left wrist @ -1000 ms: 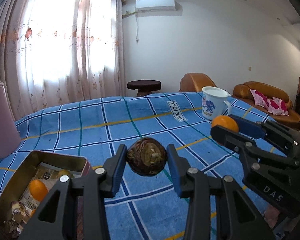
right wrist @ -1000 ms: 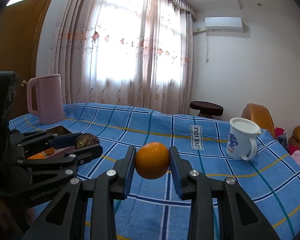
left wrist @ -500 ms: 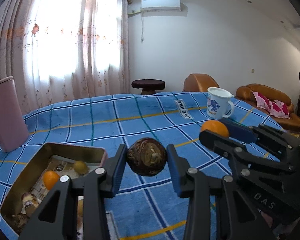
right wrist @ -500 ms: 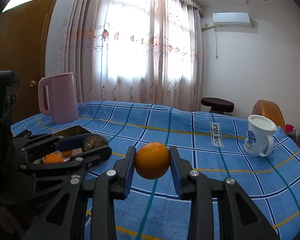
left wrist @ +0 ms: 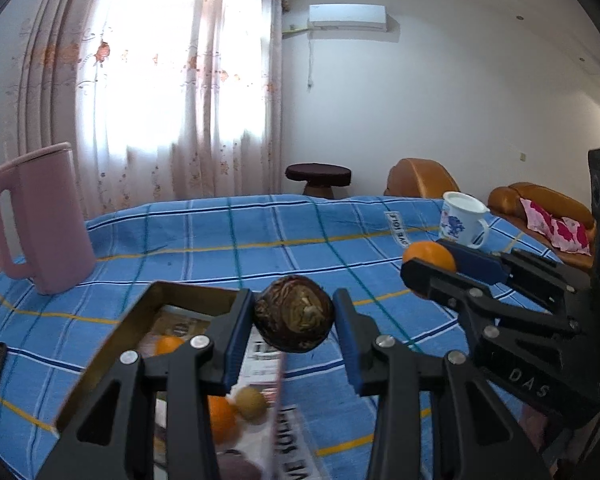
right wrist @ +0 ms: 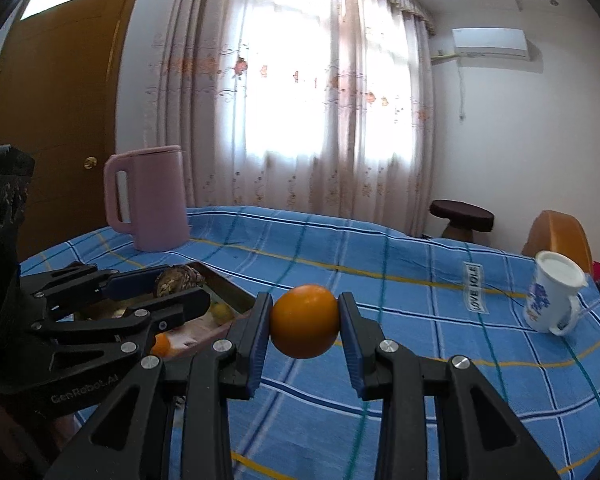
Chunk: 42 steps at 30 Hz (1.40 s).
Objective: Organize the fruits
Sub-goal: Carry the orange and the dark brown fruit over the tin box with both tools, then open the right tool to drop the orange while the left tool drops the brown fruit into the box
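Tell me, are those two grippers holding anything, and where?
Yes. The left gripper squeezes a brown wrinkled fruit by its sides; the right gripper squeezes an orange by its sides.

A dark brown, wrinkled round fruit (left wrist: 293, 319) sits pinched between my left jaws, held in the air just over the near edge of the open metal tin (left wrist: 140, 312). A smooth orange (right wrist: 304, 321) is clamped between my right jaws above the blue checked cloth. Inside the tin lie two small oranges (left wrist: 221, 418) and a little yellow-green fruit (left wrist: 251, 402).
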Each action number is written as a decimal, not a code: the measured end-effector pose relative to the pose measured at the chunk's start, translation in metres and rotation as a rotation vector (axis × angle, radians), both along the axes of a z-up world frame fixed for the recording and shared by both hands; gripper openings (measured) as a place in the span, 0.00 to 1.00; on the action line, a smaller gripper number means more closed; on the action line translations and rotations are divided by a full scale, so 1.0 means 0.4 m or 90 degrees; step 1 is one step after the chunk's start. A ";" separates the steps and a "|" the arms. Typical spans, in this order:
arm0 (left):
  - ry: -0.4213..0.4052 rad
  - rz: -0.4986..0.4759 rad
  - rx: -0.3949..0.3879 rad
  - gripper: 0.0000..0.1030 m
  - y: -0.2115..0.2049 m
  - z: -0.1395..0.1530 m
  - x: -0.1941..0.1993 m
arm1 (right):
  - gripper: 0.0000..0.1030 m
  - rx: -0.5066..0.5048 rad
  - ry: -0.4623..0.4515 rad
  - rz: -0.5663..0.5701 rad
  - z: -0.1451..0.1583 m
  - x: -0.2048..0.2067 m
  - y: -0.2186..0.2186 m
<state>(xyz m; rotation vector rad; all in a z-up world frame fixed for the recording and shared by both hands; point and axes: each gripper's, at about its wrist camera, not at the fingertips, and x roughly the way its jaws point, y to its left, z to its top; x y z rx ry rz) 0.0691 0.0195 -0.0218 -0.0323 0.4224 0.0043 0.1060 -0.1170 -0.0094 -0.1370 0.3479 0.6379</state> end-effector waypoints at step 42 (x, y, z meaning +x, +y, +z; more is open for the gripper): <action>0.079 0.130 -0.019 0.62 0.264 -0.054 -0.004 | 0.50 -0.087 0.093 0.110 -0.097 0.023 0.276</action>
